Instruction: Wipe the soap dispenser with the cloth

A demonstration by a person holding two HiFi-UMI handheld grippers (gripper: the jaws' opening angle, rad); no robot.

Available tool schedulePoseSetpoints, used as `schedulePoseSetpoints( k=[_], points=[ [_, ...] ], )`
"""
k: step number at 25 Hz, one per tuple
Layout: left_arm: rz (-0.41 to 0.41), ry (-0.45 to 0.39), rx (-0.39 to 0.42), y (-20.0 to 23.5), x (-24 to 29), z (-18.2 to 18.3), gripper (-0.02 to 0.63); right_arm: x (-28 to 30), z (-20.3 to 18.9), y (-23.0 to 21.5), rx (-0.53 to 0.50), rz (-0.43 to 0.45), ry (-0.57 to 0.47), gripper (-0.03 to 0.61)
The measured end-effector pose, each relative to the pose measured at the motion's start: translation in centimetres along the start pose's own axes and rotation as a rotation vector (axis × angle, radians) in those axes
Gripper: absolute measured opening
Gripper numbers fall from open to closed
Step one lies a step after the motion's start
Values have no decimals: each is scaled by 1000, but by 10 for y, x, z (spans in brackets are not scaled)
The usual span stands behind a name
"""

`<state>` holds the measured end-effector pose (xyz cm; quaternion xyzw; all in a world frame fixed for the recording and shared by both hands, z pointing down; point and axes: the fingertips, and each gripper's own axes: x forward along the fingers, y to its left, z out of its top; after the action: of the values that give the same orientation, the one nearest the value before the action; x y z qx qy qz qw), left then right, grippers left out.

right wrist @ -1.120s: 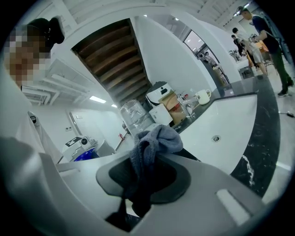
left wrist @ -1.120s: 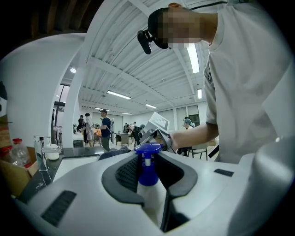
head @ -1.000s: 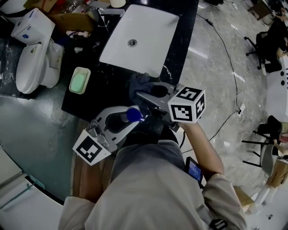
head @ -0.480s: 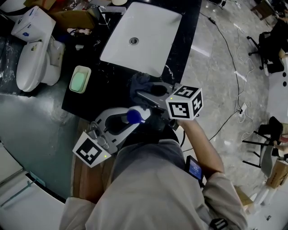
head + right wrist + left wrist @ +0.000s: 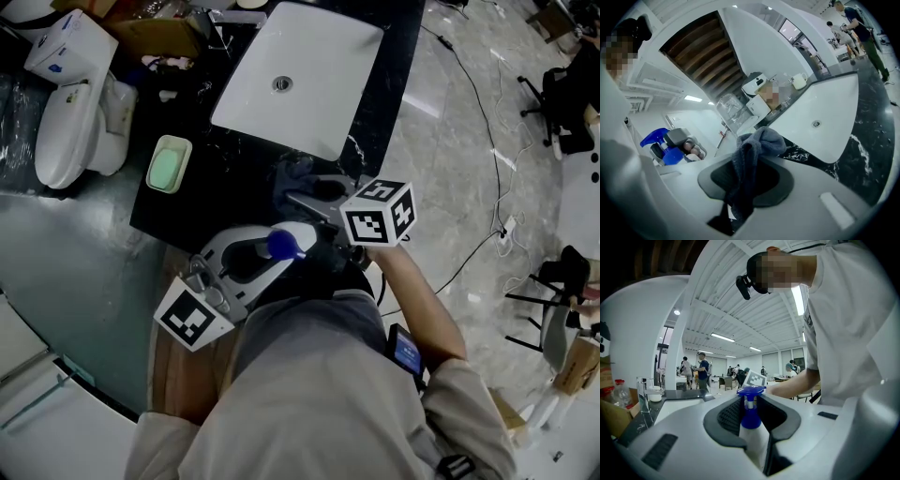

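My left gripper [image 5: 751, 427] is shut on the soap dispenser [image 5: 751, 425], a white bottle with a blue pump head [image 5: 281, 245]. It is held in the air near my chest, in front of the black counter. My right gripper [image 5: 746, 187] is shut on a grey-blue cloth [image 5: 750, 154], which bunches out past the jaws. In the head view the cloth [image 5: 292, 172] hangs just beyond the dispenser over the counter's near edge. From the right gripper view the blue pump head [image 5: 656, 140] shows at the left, apart from the cloth.
A white sink basin [image 5: 298, 75] is set in the black marble counter [image 5: 216, 178]. A green soap dish [image 5: 169, 164] lies at the counter's left. A white toilet [image 5: 70, 127] stands further left. Cables run over the tiled floor [image 5: 469, 159] at the right.
My right gripper with the cloth has sunk a little, its marker cube sliding left and down toward the dispenser. The left gripper and dispenser have kept still.
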<state>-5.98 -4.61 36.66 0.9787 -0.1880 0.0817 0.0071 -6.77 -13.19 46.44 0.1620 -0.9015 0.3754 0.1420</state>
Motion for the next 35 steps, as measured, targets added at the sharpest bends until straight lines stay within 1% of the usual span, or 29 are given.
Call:
schedulePoseSetpoints(
  k=[6,11,15,22,28,31,35],
  points=[
    [6,-9,-17,0,0,0,83,7,-10,-8,16,-12,20,74],
    [1,-15,-13,1,0,2,83,11,-16,-14,7,-29,43,74],
    [4,-18,-18,1,0,1,83,14,-21,-19,-56,-84,59,74],
    [13,-22,-29,2,-1,0,83,18,-26,-24,-121,-121,89,74],
    [10,-5,-22,1,-3,-2,83,17,-25,-23,-101,-111,81,74],
    [23,-22,-28,3,-3,-1,83,16,-23,-22,-75,-87,74,72],
    [20,-35,-26,1,-1,0,83,12,-23,-17,-72,-69,87,72]
  ],
)
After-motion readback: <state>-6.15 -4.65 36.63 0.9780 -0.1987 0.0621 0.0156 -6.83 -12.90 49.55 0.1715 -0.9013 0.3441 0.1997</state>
